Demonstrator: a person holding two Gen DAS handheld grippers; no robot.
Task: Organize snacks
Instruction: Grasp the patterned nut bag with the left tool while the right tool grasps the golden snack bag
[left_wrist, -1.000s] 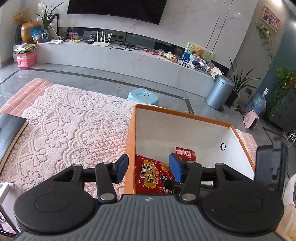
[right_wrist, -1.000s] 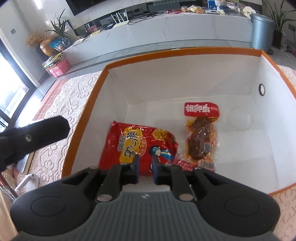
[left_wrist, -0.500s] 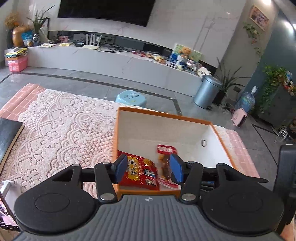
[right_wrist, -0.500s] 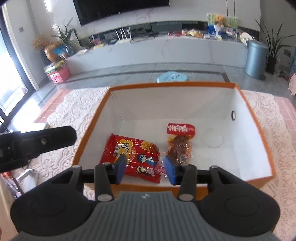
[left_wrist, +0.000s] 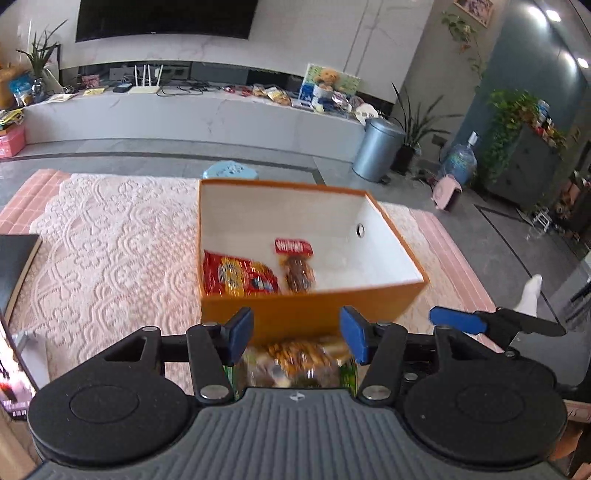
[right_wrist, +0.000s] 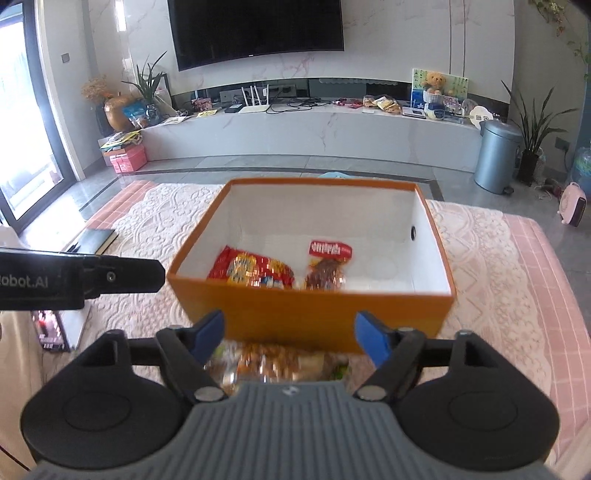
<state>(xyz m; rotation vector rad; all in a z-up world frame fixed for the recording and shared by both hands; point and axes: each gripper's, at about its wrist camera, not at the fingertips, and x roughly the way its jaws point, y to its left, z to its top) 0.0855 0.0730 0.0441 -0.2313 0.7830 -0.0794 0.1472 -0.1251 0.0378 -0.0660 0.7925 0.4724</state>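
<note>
Both grippers, left gripper and right gripper, are being held spread wide, empty, over snack bag; orange box is risking being clipped.

Both cameras sit on the grippers, looking forward and slightly down across the lace-covered table toward the TV wall. The left view faces the orange box from near its front left; the right view faces it head-on. Both share the box, its two snack packs, and a blurred bag just below.
</note>
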